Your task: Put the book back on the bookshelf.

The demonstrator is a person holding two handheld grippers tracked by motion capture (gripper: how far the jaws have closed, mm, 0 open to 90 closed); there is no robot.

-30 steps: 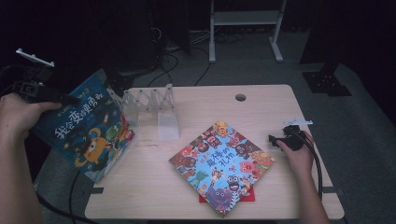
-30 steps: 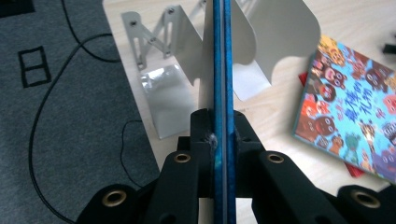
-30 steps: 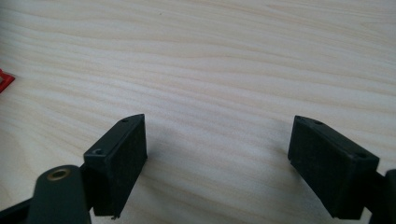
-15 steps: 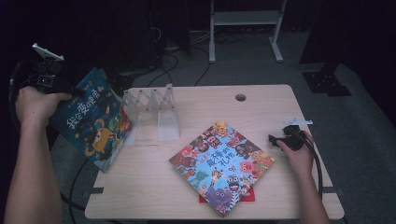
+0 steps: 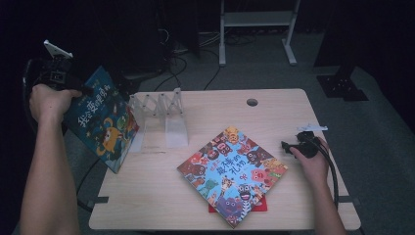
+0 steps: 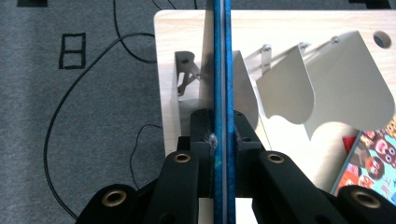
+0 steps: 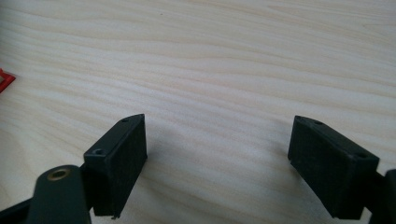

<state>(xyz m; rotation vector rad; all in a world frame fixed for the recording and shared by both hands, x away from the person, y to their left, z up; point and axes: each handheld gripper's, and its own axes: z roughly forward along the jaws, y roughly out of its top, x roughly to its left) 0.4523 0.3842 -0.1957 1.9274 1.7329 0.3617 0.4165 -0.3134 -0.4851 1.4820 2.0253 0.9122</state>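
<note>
My left gripper point(image 5: 84, 91) is shut on the top edge of a blue picture book point(image 5: 101, 121), which hangs tilted in the air just off the table's left edge. In the left gripper view the book point(image 6: 222, 70) stands edge-on between the jaws of that gripper point(image 6: 222, 128), in front of the white folding book rack point(image 6: 327, 79). The rack point(image 5: 159, 115) stands on the table's back left. A colourful picture book point(image 5: 232, 174) lies flat at the middle, on top of a red one point(image 5: 215, 208). My right gripper point(image 5: 287, 145) rests open on the table at the right, nothing between its jaws point(image 7: 219, 144).
The pale wooden table point(image 5: 274, 112) has a cable hole point(image 5: 252, 102) at the back. Cables point(image 5: 195, 73) trail over the grey floor behind and left of it. A red book's corner point(image 7: 3, 79) shows at the left of the right gripper view.
My left gripper has lifted the blue book higher and a little to the right, nearer the rack. The right gripper and the books on the table have not moved.
</note>
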